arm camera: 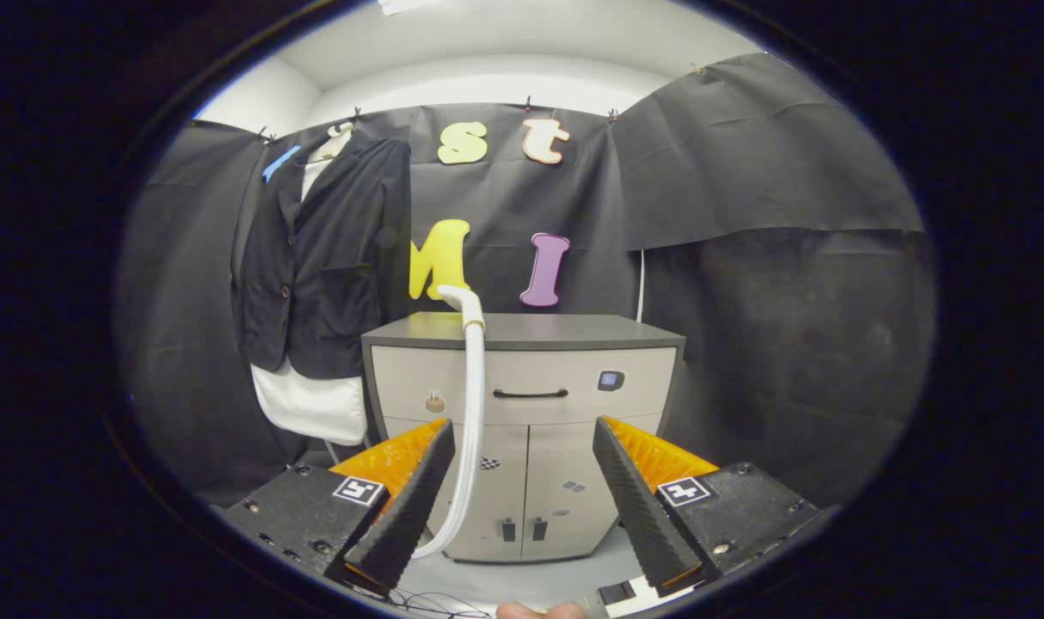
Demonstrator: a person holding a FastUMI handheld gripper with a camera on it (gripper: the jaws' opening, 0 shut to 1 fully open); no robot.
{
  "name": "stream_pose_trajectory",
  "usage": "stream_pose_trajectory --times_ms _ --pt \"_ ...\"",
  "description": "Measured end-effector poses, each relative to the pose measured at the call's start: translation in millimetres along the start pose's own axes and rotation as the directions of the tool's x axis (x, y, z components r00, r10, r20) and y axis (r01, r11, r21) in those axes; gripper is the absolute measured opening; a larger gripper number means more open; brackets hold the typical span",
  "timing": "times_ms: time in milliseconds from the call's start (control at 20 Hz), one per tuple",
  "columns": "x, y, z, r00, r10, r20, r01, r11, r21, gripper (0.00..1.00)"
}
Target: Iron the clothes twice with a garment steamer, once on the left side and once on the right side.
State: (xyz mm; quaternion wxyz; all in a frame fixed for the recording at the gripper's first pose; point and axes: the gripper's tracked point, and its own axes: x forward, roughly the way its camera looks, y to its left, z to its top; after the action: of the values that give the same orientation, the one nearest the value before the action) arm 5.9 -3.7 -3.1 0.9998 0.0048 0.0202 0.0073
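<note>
A dark jacket (328, 266) over a white shirt (314, 404) hangs on the booth wall, left of a cabinet and well beyond my fingers. A white steamer hose (471, 404) curves off the cabinet's top and runs down its front, passing just inside my left finger toward the floor. The steamer head is out of sight. My gripper (522, 507) stands open with a wide gap and nothing held; through that gap I see the cabinet doors.
The grey and beige cabinet (625, 361) with a drawer handle and two doors stands straight ahead. A white cable (640, 284) hangs down the wall behind its right side. Thin cords lie on the pale floor (522, 585) near my fingers. A fingertip (539, 610) shows below.
</note>
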Motion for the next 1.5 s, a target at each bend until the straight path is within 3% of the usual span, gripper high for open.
stream_pose_trajectory --times_ms 300,750,1150,1500 --pt "13.1 3.8 -1.2 1.0 0.001 -0.012 -0.001 1.0 0.015 1.0" --pt "48.0 33.5 34.4 1.0 -0.008 0.015 0.008 1.0 -0.017 1.0" --pt "82.5 79.2 49.9 0.983 0.065 -0.17 -0.057 0.997 0.051 1.0" --pt "146.6 83.8 77.5 0.935 0.179 -0.307 -0.164 0.984 0.072 1.0"
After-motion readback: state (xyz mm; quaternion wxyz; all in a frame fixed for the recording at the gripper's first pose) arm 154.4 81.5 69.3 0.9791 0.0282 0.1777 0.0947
